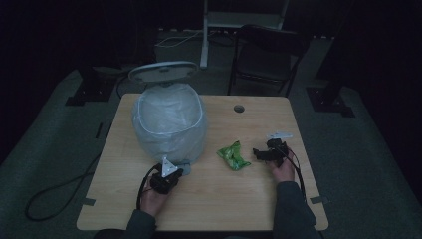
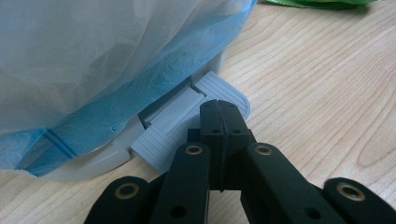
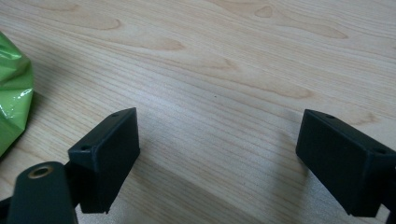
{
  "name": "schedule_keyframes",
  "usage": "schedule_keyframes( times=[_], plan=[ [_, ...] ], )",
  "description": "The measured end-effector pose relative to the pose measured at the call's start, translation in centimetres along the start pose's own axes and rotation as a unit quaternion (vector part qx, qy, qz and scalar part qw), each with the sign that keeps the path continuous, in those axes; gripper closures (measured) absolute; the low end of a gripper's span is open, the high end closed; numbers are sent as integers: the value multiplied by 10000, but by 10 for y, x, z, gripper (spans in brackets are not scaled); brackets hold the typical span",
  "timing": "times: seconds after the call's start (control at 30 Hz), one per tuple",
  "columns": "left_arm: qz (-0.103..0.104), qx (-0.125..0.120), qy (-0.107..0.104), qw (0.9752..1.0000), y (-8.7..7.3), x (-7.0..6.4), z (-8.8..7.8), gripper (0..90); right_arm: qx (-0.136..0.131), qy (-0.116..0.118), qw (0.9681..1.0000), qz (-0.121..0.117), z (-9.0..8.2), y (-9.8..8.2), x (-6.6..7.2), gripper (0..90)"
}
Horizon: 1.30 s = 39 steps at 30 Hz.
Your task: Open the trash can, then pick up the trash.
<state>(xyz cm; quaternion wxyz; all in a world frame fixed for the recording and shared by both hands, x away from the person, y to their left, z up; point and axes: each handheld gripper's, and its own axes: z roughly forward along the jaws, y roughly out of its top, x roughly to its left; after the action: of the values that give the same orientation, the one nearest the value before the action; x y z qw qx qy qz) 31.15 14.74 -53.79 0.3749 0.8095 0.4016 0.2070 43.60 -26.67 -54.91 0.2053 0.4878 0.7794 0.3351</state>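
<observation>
Pedal (image 2: 219, 93) of the lined bin (image 1: 169, 124) sits under the clenched, empty left tongs (image 2: 219, 109), pressing it probably to keep the lid (image 1: 163, 72) up; right tongs (image 3: 219, 158) gape released beside the green wrapper (image 1: 233, 156) on the bench (image 1: 224, 199), likely bound for the bin.

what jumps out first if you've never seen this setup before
The big bin lined with a pale blue bag, its lid up, dominates the left half of the wooden table. A crumpled bright green wrapper lies on the table to its right. The left hand-held gripper, jaws shut, rests on the bin's grey pedal, while the right hand-held gripper sits open beside the wrapper.
</observation>
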Motion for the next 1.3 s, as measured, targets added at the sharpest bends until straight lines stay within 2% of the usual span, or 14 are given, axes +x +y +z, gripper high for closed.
schedule_keyframes(
  times=[0.53, 0.6, 0.67, 0.7, 0.83, 0.97, 1.07, 1.2, 1.3],
  plan=[
    [-64, -33, -30, 10000, -1, 1, 0, 900, -2, -36, 10000, 34, 0, 0, 1, 130],
    [-64, -39, -17, 10000, -1, 1, 0, 900, 4, -116, 9999, 118, -2, -1, 2, 184],
    [-65, -36, -19, 10000, -1, 1, 0, 900, 41, -209, 9995, 216, -7, -1, 4, 332],
    [-69, -37, -20, 10000, -1, 1, 0, 900, 69, -243, 9994, 247, -9, -1, 5, 377],
    [-71, -45, -25, 10000, -1, 1, 0, 900, 154, -278, 9989, 332, -16, -3, 6, 477],
    [-72, -46, -30, 10000, -1, 1, 0, 900, 137, 97, 9983, 556, -27, -5, 8, 487],
    [-54, -40, -23, 10000, -1, 1, 0, 900, 28, 292, 9978, 593, -38, -4, 15, 502],
    [-51, -36, -28, 10000, -1, 1, 0, 900, -81, 552, 9968, 565, -51, -1, 26, 518],
    [-49, -34, -30, 10000, -1, 1, 0, 900, -209, 691, 9964, 436, -60, 1, 36, 499]
  ],
)
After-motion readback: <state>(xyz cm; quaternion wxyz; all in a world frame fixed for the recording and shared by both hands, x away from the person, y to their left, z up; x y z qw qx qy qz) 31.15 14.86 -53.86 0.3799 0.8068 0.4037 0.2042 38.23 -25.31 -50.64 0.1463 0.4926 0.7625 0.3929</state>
